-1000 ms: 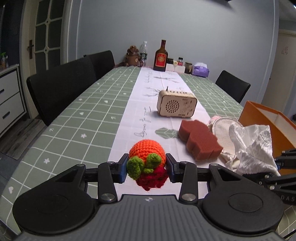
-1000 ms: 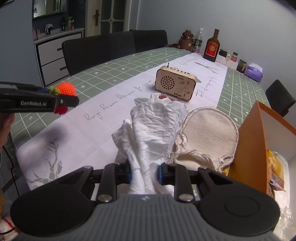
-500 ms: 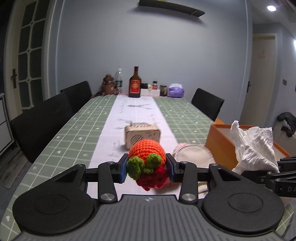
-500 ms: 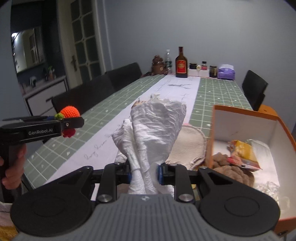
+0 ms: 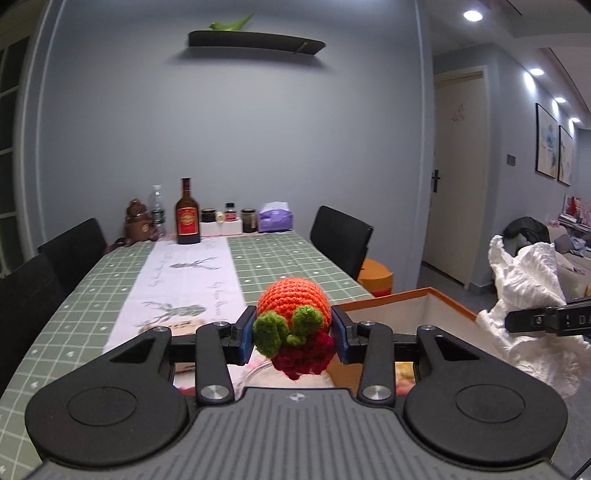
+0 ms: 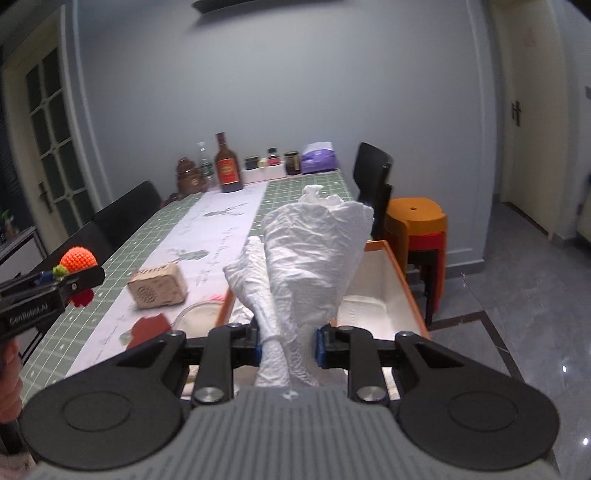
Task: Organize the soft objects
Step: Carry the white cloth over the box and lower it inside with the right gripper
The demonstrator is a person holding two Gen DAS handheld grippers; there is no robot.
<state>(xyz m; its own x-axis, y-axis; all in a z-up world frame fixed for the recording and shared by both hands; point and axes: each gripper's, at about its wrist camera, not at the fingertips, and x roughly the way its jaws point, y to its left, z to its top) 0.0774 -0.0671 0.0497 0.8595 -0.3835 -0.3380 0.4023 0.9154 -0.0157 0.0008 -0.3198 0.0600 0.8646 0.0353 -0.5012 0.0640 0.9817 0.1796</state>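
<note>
Dim, cool indoor light from ceiling spotlights, strong fisheye bending at edges, slight motion blur.

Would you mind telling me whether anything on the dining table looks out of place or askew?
Only mildly: the small wooden speaker box sits skewed to the white table runner, and the dark red sponge lies loose beside it, outside the orange storage box. Nothing appears spilled or damaged.
</note>
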